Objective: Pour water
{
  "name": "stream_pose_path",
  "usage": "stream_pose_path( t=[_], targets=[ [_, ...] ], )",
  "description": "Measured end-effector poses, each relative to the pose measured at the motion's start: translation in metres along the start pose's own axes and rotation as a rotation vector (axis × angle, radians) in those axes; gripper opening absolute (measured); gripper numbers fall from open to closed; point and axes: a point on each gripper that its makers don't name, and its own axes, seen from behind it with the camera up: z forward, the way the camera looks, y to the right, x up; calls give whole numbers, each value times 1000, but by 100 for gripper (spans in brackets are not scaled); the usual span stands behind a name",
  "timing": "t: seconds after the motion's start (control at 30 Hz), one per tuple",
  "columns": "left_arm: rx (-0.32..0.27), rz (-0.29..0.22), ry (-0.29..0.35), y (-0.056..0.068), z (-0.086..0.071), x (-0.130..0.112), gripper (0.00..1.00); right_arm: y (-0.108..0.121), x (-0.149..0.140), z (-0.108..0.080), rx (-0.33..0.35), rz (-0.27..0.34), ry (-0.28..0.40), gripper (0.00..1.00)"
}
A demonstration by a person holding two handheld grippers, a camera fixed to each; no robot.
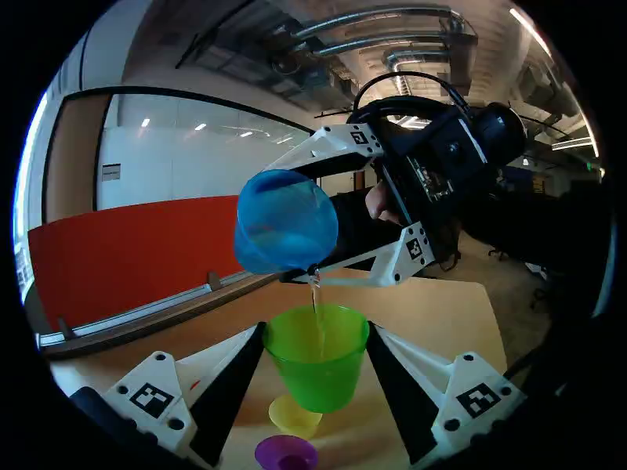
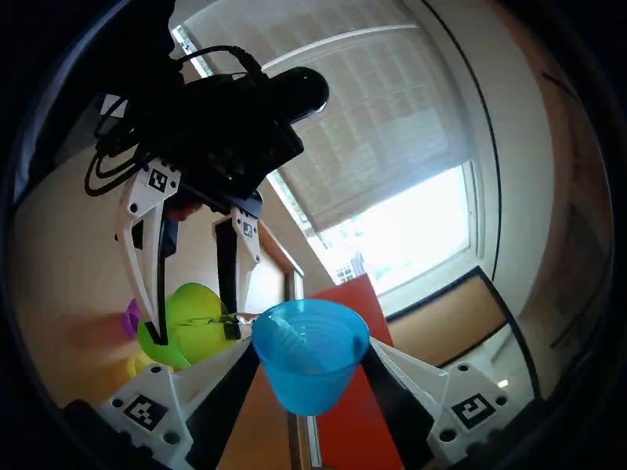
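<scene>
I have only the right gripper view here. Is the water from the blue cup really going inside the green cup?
Observer: Yes. In the left gripper view a thin stream drops from the rim of the blue cup into the green cup.
Operator: The green cup, is it upright?
Observer: Upright, gripped at its rim between the fingers of the left tool.
Operator: What is below it?
Observer: A wooden table, with a yellow cup and a purple cup by its base.

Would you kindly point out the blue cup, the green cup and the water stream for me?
blue cup (image 1: 284,223): left gripper view, on its tilted side wall.
green cup (image 1: 320,380): left gripper view, on its front wall.
water stream (image 1: 316,298): left gripper view, just below the blue cup's lip.
</scene>
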Motion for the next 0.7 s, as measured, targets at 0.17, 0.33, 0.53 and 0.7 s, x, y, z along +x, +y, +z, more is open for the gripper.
stream_pose_path(
  t=[0.17,0.33,0.53,0.7],
  targets=[
    [1,2,0,0,0,-1,90,1,1,0,0,-6,-1,90],
    [1,5,0,1,0,-1,90,2,0,1,0,-17,-4,90],
    [2,7,1,1,0,0,90,2,-1,2,-2,-28,-7,90],
    [1,8,1,1,0,-1,90,2,-1,1,-4,-36,-9,90]
  ],
)
